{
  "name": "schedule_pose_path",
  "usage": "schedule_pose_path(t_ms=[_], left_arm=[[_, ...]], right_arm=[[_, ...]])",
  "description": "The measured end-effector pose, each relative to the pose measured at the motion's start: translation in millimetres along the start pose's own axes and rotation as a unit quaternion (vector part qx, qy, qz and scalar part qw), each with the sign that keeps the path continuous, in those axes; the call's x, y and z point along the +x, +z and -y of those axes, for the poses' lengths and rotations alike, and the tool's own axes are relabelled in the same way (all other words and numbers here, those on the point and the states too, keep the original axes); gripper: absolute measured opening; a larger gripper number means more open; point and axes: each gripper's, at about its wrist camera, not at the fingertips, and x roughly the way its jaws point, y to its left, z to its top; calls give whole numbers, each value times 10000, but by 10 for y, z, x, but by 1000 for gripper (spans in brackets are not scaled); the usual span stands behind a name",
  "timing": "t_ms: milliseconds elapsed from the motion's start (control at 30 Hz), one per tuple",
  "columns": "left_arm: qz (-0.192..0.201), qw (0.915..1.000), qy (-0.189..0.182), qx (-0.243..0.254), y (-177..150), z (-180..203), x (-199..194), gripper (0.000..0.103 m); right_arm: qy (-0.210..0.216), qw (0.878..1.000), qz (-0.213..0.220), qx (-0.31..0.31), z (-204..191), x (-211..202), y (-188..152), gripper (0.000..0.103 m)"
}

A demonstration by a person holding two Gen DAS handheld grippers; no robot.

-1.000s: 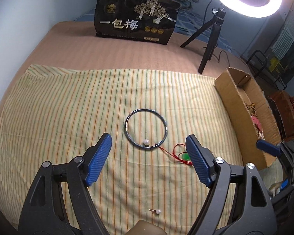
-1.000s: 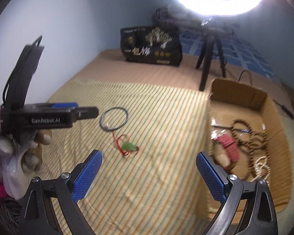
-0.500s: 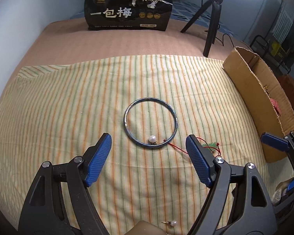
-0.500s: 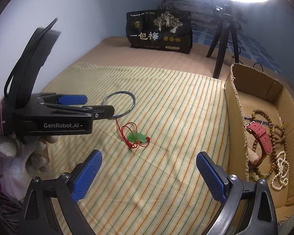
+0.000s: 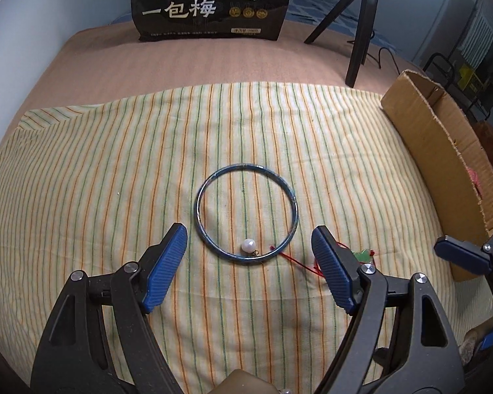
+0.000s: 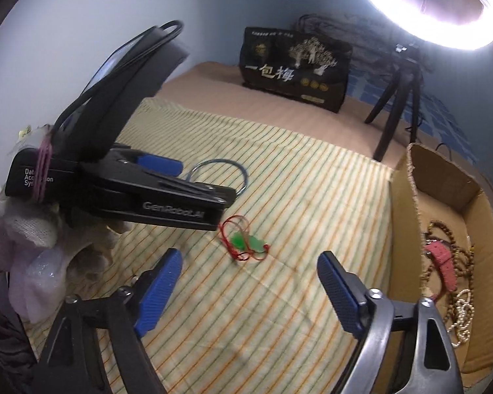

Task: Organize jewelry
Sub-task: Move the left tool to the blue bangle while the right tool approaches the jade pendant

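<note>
- On the striped cloth [image 5: 115, 180], mid-spread, a blue bangle [image 5: 246, 210] lies flat with a pearl earring [image 5: 248, 246] inside its near rim, stud pointing right.
- Just right of it sits a green pendant [image 6: 249, 243] in tangled red cord [image 6: 228, 229]; the left wrist view mostly hides the pendant behind a finger.
- Left gripper [image 5: 249, 269] hangs wide and empty over the bangle's near edge.
- Right gripper [image 6: 246, 290] is closing, nothing between its jaws, pendant ahead.
- Only the right wrist view shows the beads inside the cardboard box [image 6: 404, 216] at the cloth's right edge; bare cloth surrounds the jewelry.
</note>
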Motion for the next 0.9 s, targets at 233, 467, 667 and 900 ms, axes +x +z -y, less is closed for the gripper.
schedule_pose_path(t_ms=[233,467,667,900], left_arm=[[-47,9999,115,-4,37,12,53,80],[-58,9998,161,-85,84,-4,116,81],[2,9998,207,-40,81,27,134,81],[74,9993,307,182,54,60,142,79]], right_arm=[[102,9998,-109,121,8,102,21,78],[130,9993,-195,276,47,206,55,74],[122,9990,-259,342,43,293,91,69],[24,9985,-360,420,91,384,91,62]])
